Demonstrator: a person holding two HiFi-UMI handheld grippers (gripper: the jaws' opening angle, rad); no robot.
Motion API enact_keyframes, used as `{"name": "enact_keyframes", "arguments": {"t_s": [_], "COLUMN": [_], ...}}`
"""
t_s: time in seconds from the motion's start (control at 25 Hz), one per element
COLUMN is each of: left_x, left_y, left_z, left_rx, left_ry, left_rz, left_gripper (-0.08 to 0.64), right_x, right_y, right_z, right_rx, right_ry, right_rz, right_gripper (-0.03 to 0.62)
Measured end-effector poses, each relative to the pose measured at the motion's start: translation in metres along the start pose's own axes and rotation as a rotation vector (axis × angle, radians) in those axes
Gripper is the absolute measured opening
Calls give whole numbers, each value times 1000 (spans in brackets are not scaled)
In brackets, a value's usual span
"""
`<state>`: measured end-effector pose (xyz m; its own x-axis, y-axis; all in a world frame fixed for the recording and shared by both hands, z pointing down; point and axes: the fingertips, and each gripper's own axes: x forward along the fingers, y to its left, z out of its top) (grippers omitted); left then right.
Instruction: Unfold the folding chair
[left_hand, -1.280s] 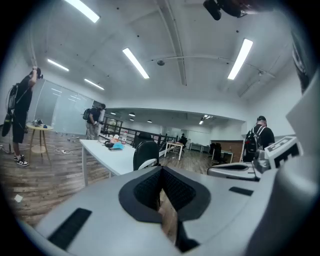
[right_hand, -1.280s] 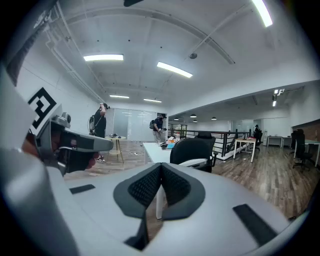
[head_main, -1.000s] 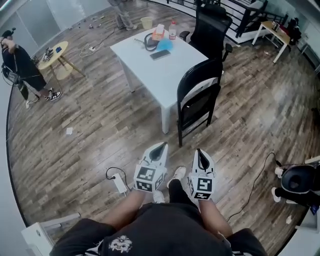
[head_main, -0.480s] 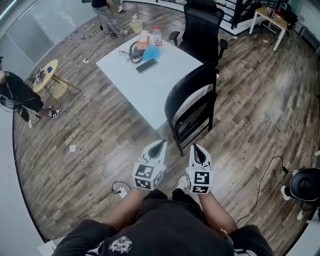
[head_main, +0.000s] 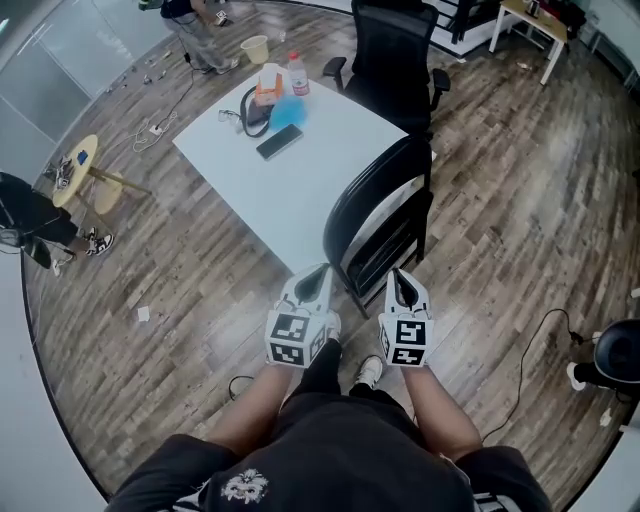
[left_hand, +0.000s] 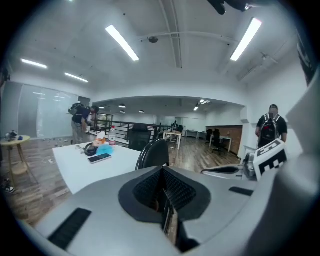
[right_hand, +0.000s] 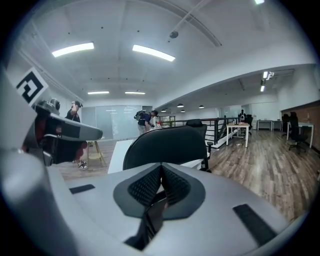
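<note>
Chair (head_main: 375, 200) is seen folded against surface (head_main: 290, 190); unfolding not started. Left gripper (head_main: 318, 272) and right gripper (head_main: 398, 281) are held pressed together, empty, near it.

Head view count: one folding chair (head_main: 375, 215), one office chair (head_main: 392, 55), one white table (head_main: 300, 195), one round side table (head_main: 78, 165) and one bucket (head_main: 255, 47) on the floor. The white table's got one phone (head_main: 278, 141), one bottle (head_main: 297, 73) and one pair of headphones (head_main: 250, 108) on it. Two grippers too: left gripper (head_main: 320, 270) and right gripper (head_main: 397, 276).
</note>
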<state>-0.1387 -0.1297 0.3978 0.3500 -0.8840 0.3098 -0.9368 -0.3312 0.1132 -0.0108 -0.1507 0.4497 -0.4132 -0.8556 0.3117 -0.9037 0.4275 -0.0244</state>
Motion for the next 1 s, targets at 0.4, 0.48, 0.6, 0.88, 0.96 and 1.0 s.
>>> {"name": "enact_keyframes", "arguments": {"t_s": [0.4, 0.48, 0.6, 0.88, 0.96, 1.0], "left_x": [101, 120, 138, 162, 168, 171], "left_y": [71, 80, 77, 71, 69, 68], "left_z": [8, 1, -7, -14, -13, -12], "left_rx": [76, 84, 17, 23, 27, 31], "left_ry": [147, 196, 235, 252, 264, 276], "left_rz": [-121, -164, -266, -358, -367, -368], "left_gripper": [203, 223, 224, 224, 222, 222], "right_x": [119, 143, 175, 223, 232, 235], "right_y": [-22, -28, -41, -57, -57, -57], "right_z": [-31, -53, -90, -121, -131, -136], "right_rx": [200, 255, 331, 412, 420, 429], "right_ry": [180, 251, 345, 467, 515, 536], "right_rz": [-164, -205, -272, -378, -394, -399], "right_gripper": [150, 190, 224, 258, 262, 265]}}
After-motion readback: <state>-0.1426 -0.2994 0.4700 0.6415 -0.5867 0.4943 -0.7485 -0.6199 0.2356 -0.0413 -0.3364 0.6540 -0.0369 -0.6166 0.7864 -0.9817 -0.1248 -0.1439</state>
